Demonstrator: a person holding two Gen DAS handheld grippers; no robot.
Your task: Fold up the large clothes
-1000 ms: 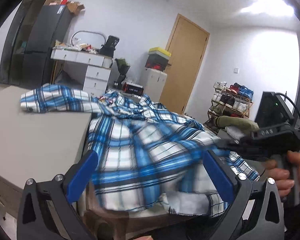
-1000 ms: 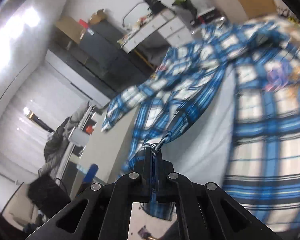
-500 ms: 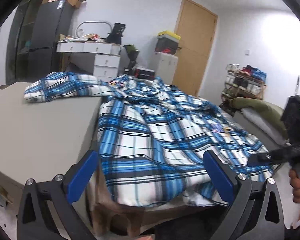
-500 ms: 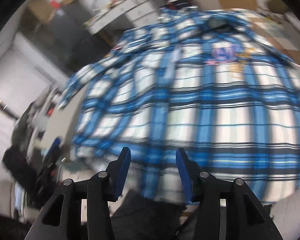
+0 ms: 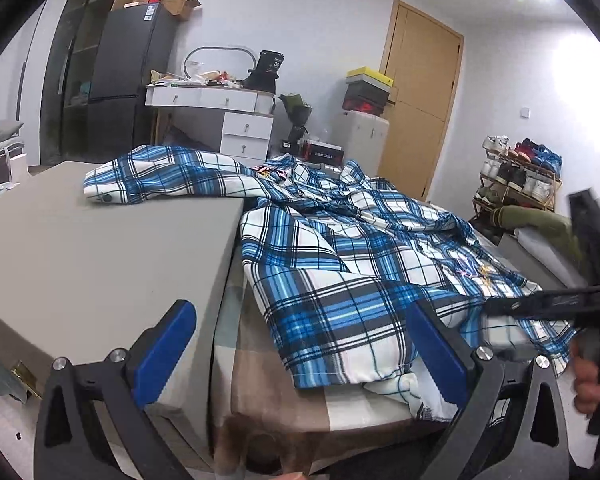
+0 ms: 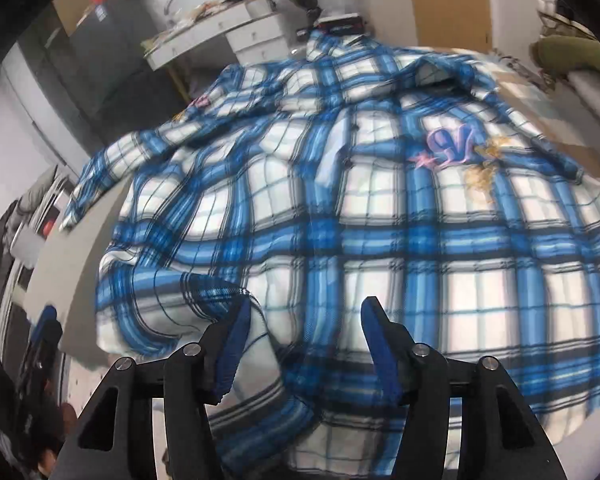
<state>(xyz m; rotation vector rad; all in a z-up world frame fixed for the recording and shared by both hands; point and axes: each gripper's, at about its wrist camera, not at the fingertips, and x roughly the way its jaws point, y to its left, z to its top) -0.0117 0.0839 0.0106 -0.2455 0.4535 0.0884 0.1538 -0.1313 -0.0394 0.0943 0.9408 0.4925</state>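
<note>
From the left wrist, the left gripper stands wide and empty before the blue-and-white plaid shirt, spread on the bed for folding. From the right wrist, the right gripper is opening — hem below, nothing pinched.

Plaid shirt: soft woven cloth, matt, creased. Table: smooth matt grey top. Door: smooth wood, satin. Left gripper: matt black plastic, blue pads.
</note>
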